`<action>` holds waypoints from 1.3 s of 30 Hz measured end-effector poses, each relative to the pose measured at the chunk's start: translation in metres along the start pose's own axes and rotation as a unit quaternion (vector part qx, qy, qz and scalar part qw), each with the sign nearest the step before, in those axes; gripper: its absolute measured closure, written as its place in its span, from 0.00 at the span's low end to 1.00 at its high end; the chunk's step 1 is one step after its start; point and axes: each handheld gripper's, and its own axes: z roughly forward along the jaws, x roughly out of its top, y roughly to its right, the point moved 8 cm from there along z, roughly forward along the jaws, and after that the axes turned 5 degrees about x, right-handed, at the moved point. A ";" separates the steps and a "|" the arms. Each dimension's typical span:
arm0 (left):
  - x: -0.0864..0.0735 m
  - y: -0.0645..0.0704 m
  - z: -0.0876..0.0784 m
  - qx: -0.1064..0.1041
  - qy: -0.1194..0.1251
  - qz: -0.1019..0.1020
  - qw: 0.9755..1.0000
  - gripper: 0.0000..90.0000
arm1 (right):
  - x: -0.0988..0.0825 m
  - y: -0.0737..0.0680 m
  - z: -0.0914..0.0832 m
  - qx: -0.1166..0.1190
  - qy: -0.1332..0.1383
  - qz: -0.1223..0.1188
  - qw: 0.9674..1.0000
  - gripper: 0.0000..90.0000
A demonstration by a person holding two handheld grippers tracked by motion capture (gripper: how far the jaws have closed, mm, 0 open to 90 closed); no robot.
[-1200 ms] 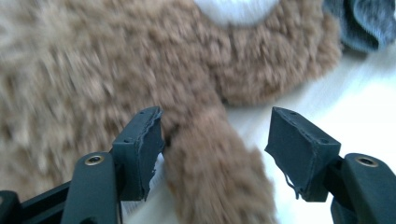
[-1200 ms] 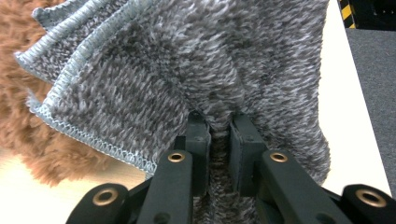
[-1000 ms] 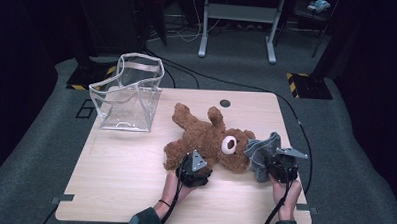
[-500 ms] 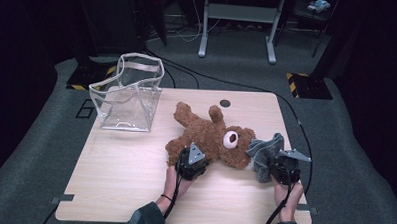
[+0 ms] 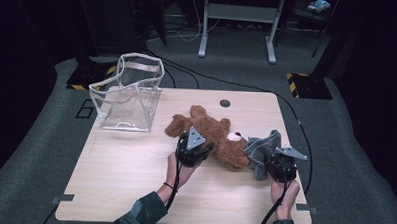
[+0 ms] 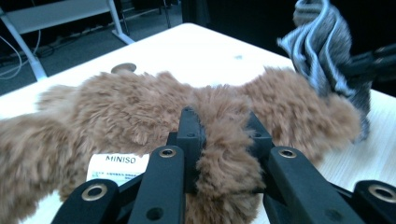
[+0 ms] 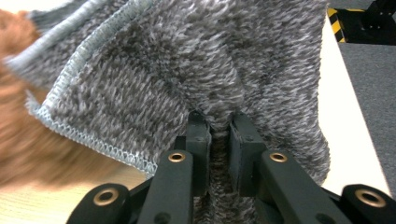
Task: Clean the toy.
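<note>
The teddy bear (image 5: 210, 137) lies on its back across the middle of the bench (image 5: 133, 190), its long axis running from the legs at the far left down to the head at the near right. The left gripper (image 5: 194, 148) sits at the bear's near flank, about midway along that axis. Its jaws have just been closing, and in the left gripper view they pinch a tuft or limb of brown fur (image 6: 224, 158) between them — the pads press into the plush on both sides.

The right gripper (image 5: 277, 165) is at the head end, just beside the bear's face. Its jaws stand nearly together, clamped on a fold of a grey knitted cloth (image 7: 201, 70) that bunches up above them; the cloth's stitched pale edge hangs toward the bear's fur.

The relation that matters next: the cloth (image 5: 261, 149) is right of the bear's head and touching or nearly touching it, so the right hand is the nearer one to that end, while the left has the body. A clear bag (image 5: 129, 97) stands open, well apart, at the far left corner — on the left hand's side.

A white tag (image 6: 119, 168) sewn to the bear reads "MINISO"; the smaller print beneath it is too blurred to read. No other writing is legible.
</note>
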 end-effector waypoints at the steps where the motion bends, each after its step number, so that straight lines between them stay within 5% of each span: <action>1: 0.002 0.000 -0.001 -0.001 0.000 -0.001 1.000 0.83 | 0.000 -0.001 0.001 0.001 -0.002 0.000 1.000 0.89; 10: 0.013 0.004 0.007 -0.003 -0.001 0.007 1.000 0.82 | 0.018 -0.014 -0.011 0.006 0.017 -0.006 1.000 0.89; 18: 0.015 0.006 0.015 -0.004 -0.005 0.009 1.000 0.81 | 0.045 -0.066 -0.039 0.032 0.034 -0.056 0.997 0.89; 22: 0.013 0.005 0.016 -0.005 -0.006 0.006 1.000 0.76 | 0.040 -0.085 -0.022 0.041 0.008 -0.082 0.996 0.89; 26: 0.005 0.001 0.018 -0.007 -0.016 0.003 1.000 0.62 | 0.034 -0.080 0.004 0.037 -0.012 -0.075 0.996 0.90; 32: -0.016 0.001 0.024 -0.028 -0.036 0.014 0.999 0.48 | 0.035 -0.073 0.010 0.030 -0.013 -0.075 0.997 0.91; 38: -0.020 -0.001 0.032 -0.038 -0.039 0.013 0.998 0.81 | 0.036 -0.068 0.015 0.028 -0.015 -0.066 0.997 0.91; 39: -0.014 -0.002 0.031 -0.021 -0.032 0.000 0.999 0.83 | 0.038 -0.067 0.014 0.028 -0.014 -0.062 0.998 0.91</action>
